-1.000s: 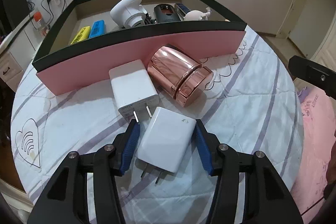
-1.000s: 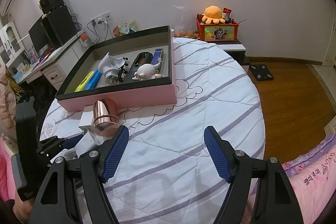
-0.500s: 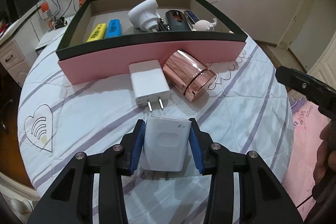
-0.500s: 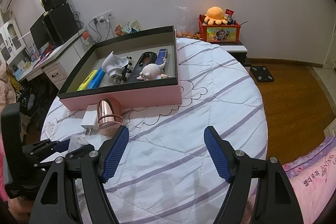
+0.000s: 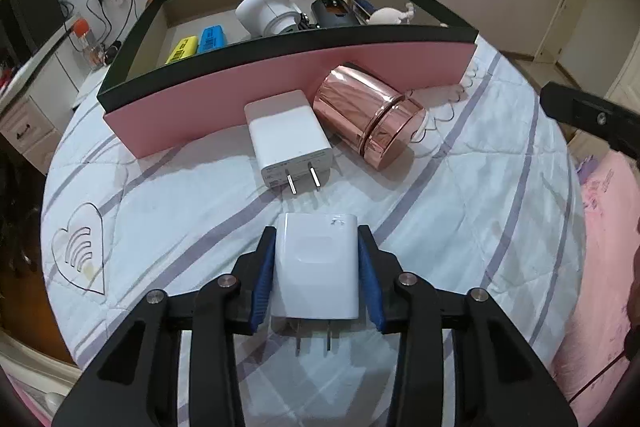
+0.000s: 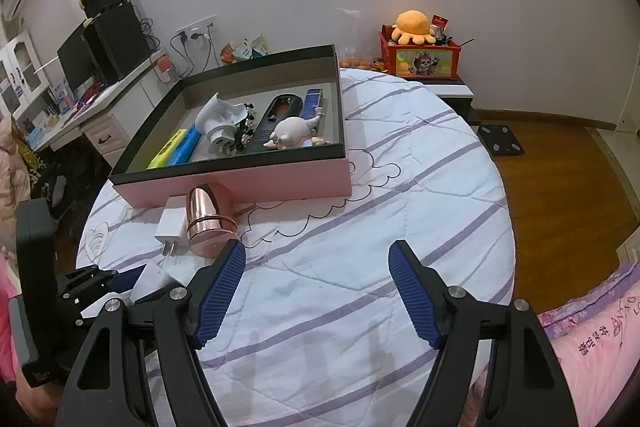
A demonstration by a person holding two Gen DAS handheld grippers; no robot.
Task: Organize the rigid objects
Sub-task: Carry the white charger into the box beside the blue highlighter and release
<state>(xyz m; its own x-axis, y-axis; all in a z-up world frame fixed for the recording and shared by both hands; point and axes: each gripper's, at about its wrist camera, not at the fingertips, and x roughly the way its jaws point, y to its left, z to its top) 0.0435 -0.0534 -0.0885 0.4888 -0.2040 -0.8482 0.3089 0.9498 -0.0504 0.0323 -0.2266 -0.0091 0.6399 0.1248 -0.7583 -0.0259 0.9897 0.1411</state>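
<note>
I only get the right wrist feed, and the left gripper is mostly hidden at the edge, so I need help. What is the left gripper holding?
Observer: The left gripper has a white plug adapter between its closing blue pads, prongs pointing back toward the camera.
Operator: Is it off the bed?
Observer: I cannot tell that; its prongs show against the quilt.
Operator: What else is loose outside the box?
Observer: A second white charger lies prongs toward the gripper, beside a rose-gold canister on its side against the pink box.
</note>
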